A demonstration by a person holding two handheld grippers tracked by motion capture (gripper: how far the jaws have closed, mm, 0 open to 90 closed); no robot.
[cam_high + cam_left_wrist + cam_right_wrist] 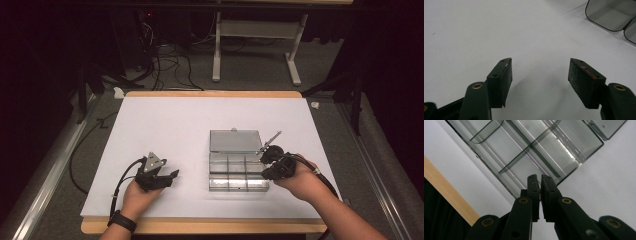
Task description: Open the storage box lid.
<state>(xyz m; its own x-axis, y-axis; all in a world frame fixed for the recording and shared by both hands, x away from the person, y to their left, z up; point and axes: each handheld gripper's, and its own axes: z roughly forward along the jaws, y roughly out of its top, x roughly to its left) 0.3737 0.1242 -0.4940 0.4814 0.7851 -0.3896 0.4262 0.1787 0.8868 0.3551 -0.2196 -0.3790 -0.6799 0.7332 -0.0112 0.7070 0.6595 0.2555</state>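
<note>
A white sheet (190, 130) covers most of the wooden table (210, 94), whose pale edge shows along the far side and the near side in the high view. On the right half of the sheet lies a clear plastic organizer box (237, 172) with its lid (235, 141) swung open and lying flat on the far side; the base is split by dividers into several compartments, and none of those that can be seen holds anything. In the right gripper view the box (529, 150) sits just beyond the jaws, its dividers (534, 147) crossing the smoky plastic, with the wooden table edge (449, 195) off to one side. The left gripper (167, 176) rests low over the bare sheet, well apart from the box and to its left, carried by the person's left hand (137, 192) with a dark wristband (121, 221) on the wrist. Its jaws stand wide apart with nothing between them — in the left gripper view (540, 82) only white sheet shows in the gap, and a corner of the box (614, 17) appears far off. The right gripper (267, 156), in the person's right hand (300, 182), sits at the box's right edge. Its jaws are pressed nearly together in the right gripper view (540, 187), where something thin and small — perhaps a bit of wire — seems caught between the pads; what it is cannot be told.
</note>
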